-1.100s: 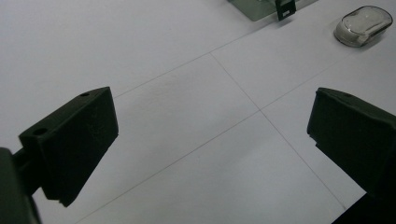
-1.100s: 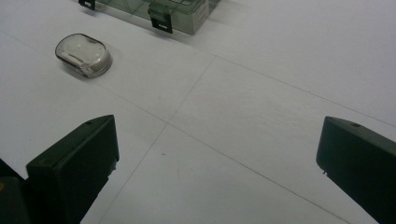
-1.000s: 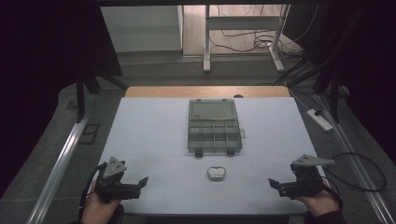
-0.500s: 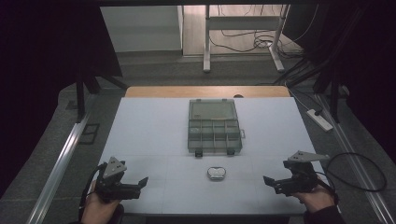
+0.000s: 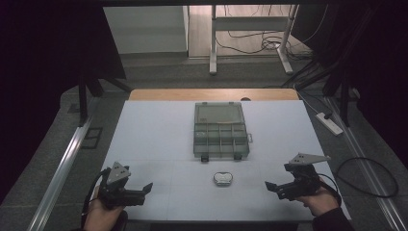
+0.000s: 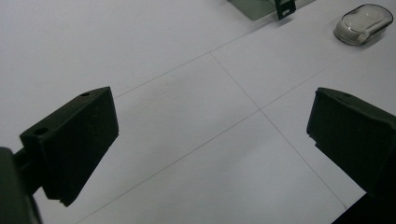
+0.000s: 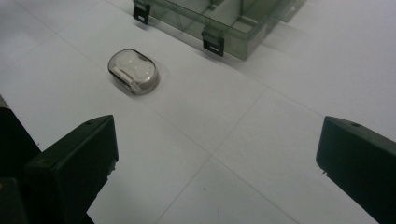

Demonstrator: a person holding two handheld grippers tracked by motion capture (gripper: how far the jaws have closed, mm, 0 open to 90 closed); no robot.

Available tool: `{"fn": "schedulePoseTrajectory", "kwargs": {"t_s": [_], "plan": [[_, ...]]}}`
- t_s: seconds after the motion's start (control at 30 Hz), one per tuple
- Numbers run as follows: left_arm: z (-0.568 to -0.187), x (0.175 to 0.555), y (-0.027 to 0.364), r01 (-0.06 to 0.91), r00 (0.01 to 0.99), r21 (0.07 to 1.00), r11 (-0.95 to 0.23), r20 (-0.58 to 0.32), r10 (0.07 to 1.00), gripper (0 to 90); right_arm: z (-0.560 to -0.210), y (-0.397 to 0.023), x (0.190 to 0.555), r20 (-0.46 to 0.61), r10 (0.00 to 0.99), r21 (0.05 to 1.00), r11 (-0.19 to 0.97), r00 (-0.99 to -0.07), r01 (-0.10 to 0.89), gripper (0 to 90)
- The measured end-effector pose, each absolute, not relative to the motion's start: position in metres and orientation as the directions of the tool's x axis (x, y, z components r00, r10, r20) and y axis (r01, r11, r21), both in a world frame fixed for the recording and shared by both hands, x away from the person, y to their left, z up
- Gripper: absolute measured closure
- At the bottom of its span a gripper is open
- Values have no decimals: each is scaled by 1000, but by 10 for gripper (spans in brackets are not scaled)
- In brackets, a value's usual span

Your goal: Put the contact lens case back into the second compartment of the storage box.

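Note:
A clear grey compartment box (image 5: 221, 130) lies shut in the middle of the white table, its two black latches facing me. A small rounded clear case (image 5: 223, 178) with white contents lies just in front of it, also seen at the top right of the left gripper view (image 6: 364, 23) and the upper left of the right gripper view (image 7: 134, 71). My left gripper (image 5: 146, 188) rests near the front left edge, open and empty. My right gripper (image 5: 271, 186) hovers at the front right, open, pointing left toward the small case.
The white tabletop (image 5: 154, 134) has thin seam lines. A wooden strip (image 5: 211, 94) runs along its far edge. A power strip (image 5: 329, 122) and cables (image 5: 365, 178) lie on the floor at the right, a metal rail (image 5: 62, 168) at the left.
My right gripper has shifted a little left and forward, toward the small case. The left gripper has stayed put.

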State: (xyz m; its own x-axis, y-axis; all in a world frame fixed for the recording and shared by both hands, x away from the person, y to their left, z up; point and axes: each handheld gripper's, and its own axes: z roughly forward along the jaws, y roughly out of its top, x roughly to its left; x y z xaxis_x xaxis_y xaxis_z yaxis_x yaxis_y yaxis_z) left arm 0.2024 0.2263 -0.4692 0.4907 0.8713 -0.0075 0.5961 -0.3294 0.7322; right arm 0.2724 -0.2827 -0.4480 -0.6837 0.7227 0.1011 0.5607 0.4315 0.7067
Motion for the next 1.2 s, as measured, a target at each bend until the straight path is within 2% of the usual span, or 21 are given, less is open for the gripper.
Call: {"fn": "schedulePoseTrajectory", "kwargs": {"t_s": [0.23,0.47,0.83,1.2], "plan": [[-469,202,226,596,490,732,-330,-6,872,19,-445,-274,277,97,705,711,445,-703,545,0],[-469,202,226,596,490,732,-330,-6,872,19,-447,-264,284,147,657,684,473,-739,556,0],[-469,202,226,596,490,731,-332,-4,872,19,-446,-253,294,153,676,688,451,-721,569,0],[-469,202,226,596,492,729,-336,-1,870,21,-449,-241,303,133,670,676,477,-730,561,0]]}}
